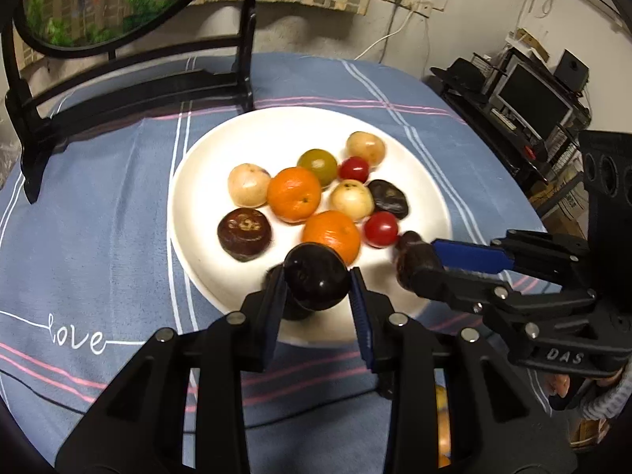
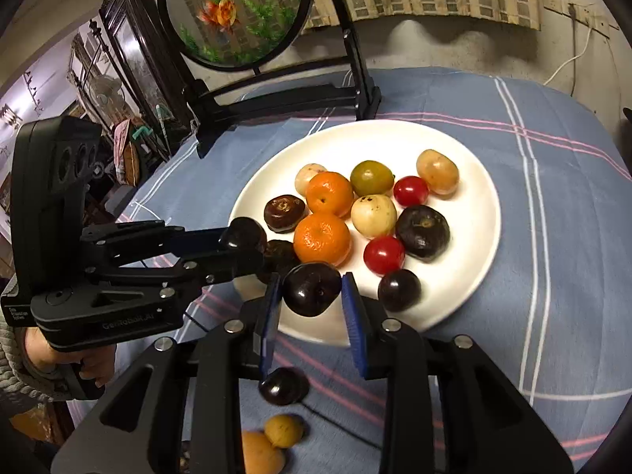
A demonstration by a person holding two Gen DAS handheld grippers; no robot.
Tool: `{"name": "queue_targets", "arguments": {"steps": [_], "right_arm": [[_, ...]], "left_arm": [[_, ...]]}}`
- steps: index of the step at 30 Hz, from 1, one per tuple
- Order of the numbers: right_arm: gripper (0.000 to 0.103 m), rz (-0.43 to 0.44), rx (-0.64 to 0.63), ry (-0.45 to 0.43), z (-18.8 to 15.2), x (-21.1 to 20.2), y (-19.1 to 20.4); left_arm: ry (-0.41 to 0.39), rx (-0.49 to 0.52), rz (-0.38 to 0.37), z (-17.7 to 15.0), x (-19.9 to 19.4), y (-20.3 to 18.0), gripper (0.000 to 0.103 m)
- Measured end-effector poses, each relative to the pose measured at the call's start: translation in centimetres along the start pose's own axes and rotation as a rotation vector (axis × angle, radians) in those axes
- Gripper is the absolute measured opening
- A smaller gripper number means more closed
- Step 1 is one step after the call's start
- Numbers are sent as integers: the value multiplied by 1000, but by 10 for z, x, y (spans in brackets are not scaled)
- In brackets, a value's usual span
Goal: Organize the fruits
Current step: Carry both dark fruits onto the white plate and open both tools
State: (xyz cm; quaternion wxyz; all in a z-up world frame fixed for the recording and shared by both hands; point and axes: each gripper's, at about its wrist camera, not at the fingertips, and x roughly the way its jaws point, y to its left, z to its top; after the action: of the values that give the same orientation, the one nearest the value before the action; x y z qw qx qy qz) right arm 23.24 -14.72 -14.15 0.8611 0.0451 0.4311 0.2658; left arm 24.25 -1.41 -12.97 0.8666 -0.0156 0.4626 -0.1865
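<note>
Both hands carry a fruit to the white plate on the blue striped tablecloth. The left gripper pinches a dark round fruit between its blue pads, held over the near rim of the plate. The right gripper pinches another dark fruit the same way, also just above the near rim, though in the right wrist view its pads seem barely to touch the fruit. Each one hangs above a bare patch of plate, likely so it can be set down without knocking the pile.

The pile already there is mixed: two oranges, two red cherry tomatoes, a greenish tomato, several pale fruits and some dark brown ones (sorting by kind does not look finished, if that is the aim). Three fruits lie on the cloth off the plate in the right wrist view: a dark one and two yellowish ones.

Readable writing: "love" stitched in white on the cloth, "DAS" on the right gripper's body, and what looks like "GenRobot.AI" on the left one. A framed round picture of goldfish stands behind the plate.
</note>
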Motion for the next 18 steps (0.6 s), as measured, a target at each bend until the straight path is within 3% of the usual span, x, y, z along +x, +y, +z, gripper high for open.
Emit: {"name": "queue_targets", "arguments": {"steps": [4,5,6,7,11,12,13,18], "right_arm": [[33,-22,8,-9,2,2,-3],[46,-17,15,-19,1,-1,-4],[73,-36,21,-33,0,-4,-5],[76,-55,20,-54,-2,-9,-5],[76,-56,36,-118,-6,-26,-6],[76,-50,56,-119,-8,-31,-9],[76,-44,74,-117,-10,-34,-11],[76,-25,132,-111,-33,-55,-15]], "left_arm": [[1,-17,11,11,12,11,33],[-1,-15,14,14,14,11,33],[0,-14,17,17,16,12,33],[0,-14,20,21,19,13,33],[18,-3,18,29,26,15,34],[20,-1,22,30,27,15,41],[15,-3,26,30,26,14,54],[-28,-48,44,25,-2,19,61]]}}
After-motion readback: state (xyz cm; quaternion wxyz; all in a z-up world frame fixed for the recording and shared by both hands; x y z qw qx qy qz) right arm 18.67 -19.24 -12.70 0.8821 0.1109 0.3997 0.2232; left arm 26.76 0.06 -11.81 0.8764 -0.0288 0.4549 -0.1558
